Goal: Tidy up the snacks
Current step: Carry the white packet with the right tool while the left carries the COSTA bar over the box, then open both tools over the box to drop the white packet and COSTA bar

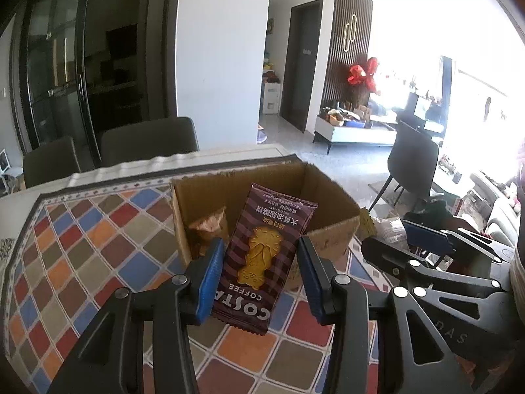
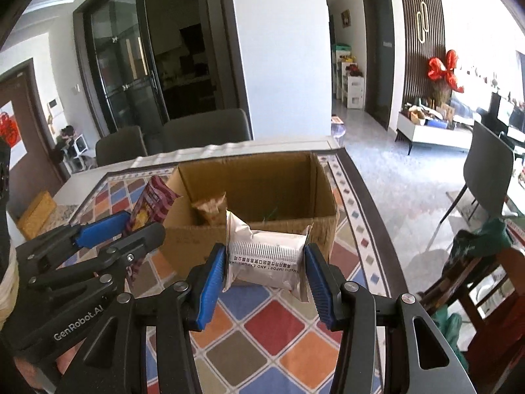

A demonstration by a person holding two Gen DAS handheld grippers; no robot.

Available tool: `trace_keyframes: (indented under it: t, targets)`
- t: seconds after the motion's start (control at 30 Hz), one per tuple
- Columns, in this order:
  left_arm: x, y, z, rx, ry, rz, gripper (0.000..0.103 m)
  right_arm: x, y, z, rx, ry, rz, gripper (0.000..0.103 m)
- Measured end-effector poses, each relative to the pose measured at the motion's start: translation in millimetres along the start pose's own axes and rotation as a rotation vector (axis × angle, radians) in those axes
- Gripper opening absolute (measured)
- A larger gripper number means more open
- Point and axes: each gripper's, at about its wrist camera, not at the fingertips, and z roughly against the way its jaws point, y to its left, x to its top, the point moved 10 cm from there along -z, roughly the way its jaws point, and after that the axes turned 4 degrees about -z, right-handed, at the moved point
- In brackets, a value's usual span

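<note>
An open cardboard box (image 1: 331, 233) stands on the patterned tablecloth; it also shows in the right wrist view (image 2: 249, 177). A tan snack pack (image 1: 210, 226) leans inside its left part, also seen in the right wrist view (image 2: 211, 210). My left gripper (image 1: 259, 272) is shut on a brown Costa Coffee biscuit pack (image 1: 262, 256) and holds it above the box's near wall. My right gripper (image 2: 267, 269) is shut on a white snack pack (image 2: 265, 256) just in front of the box. The left gripper (image 2: 131, 226) with its pack (image 2: 151, 203) shows at the left of the right wrist view.
The tablecloth (image 1: 82, 246) covers the table in coloured squares. Two grey chairs (image 1: 147, 141) stand behind the table. A dark chair (image 2: 489, 170) stands on the floor to the right. A wooden chair with green cloth (image 2: 482, 269) is close at the right.
</note>
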Motion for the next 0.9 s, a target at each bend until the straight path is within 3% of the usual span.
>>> trace_keyframes:
  t: [0.4,0.53,0.8,0.9]
  targets:
    - [37,13,-18,0.02,0.003,-0.046,0.045,43,11,-5,-0.005,-0.021,0.047,0.05]
    - [51,18,-31,0.041,0.022,-0.081,0.045,55,11,-16,-0.005,0.003,0.053,0.05]
    - [61,27,-66,0.016,0.104,-0.068,0.046,70,5,-53,-0.01,0.085,0.053,0.05]
    - [61,32,-77,0.035,0.133,-0.052,0.051,72,-1,-68,-0.025,0.108,0.042,0.054]
